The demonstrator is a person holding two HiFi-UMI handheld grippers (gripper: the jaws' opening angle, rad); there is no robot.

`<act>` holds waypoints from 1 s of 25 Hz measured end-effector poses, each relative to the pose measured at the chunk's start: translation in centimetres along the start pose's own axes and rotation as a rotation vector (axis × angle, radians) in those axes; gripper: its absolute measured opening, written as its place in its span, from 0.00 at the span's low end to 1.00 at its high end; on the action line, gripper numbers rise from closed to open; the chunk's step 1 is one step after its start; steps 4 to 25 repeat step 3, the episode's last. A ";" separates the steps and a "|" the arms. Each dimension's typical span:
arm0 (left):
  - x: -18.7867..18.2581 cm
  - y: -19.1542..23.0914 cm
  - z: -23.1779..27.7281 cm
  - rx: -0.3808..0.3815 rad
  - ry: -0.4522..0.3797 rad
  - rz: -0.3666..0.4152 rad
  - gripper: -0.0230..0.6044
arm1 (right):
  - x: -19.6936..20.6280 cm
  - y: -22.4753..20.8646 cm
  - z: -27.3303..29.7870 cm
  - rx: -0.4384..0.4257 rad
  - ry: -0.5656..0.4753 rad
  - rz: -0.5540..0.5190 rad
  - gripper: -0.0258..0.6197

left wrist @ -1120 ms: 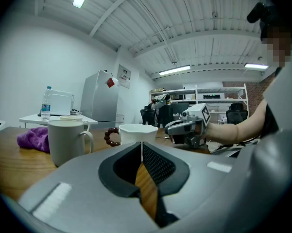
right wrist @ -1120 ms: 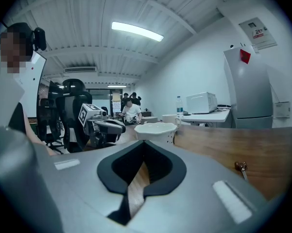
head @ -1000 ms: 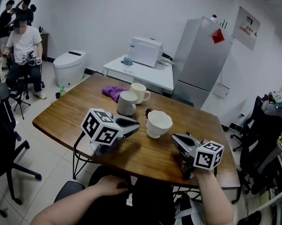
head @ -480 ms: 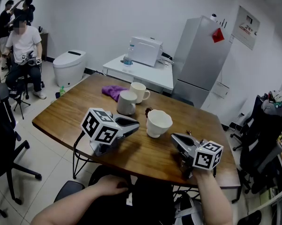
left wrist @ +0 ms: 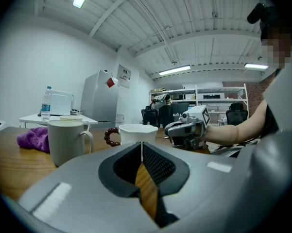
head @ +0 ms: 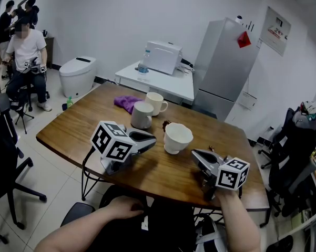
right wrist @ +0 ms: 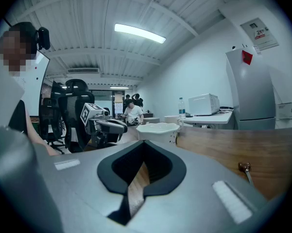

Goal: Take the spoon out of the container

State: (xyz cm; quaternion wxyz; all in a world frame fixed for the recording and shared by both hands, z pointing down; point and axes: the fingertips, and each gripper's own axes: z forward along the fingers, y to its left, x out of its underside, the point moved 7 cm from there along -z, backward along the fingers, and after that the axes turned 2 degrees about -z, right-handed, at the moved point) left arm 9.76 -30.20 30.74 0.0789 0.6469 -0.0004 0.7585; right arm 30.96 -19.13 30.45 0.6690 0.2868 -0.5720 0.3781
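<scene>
Wooden table (head: pixel 68 133). On it, near the front edge, the left gripper (head: pixel 152 138) and the right gripper (head: pixel 195 154) sit low, each with jaws pressed together and nothing between them. White scalloped container (head: pixel 177 137) stands upright just beyond the 2 tips, between them. The spoon cannot be made out in it from any view. A small brown-knobbed metal stem (right wrist: pixel 244 169) lies on the table right of the right gripper; cannot tell if that is it. Farther back: grey mug (head: pixel 142 115), white mug (head: pixel 156 103), purple cloth (head: pixel 127 103). Brown beads (head: pixel 166 124) lie near the container.
</scene>
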 end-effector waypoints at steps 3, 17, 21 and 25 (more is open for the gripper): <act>0.0 -0.1 0.0 0.000 0.001 -0.001 0.06 | 0.0 0.0 -0.1 0.000 0.000 0.001 0.04; 0.0 -0.1 0.0 0.000 0.001 -0.001 0.06 | 0.0 0.0 -0.1 0.000 0.000 0.001 0.04; 0.0 -0.1 0.0 0.000 0.001 -0.001 0.06 | 0.0 0.0 -0.1 0.000 0.000 0.001 0.04; 0.0 -0.1 0.0 0.000 0.001 -0.001 0.06 | 0.0 0.0 -0.1 0.000 0.000 0.001 0.04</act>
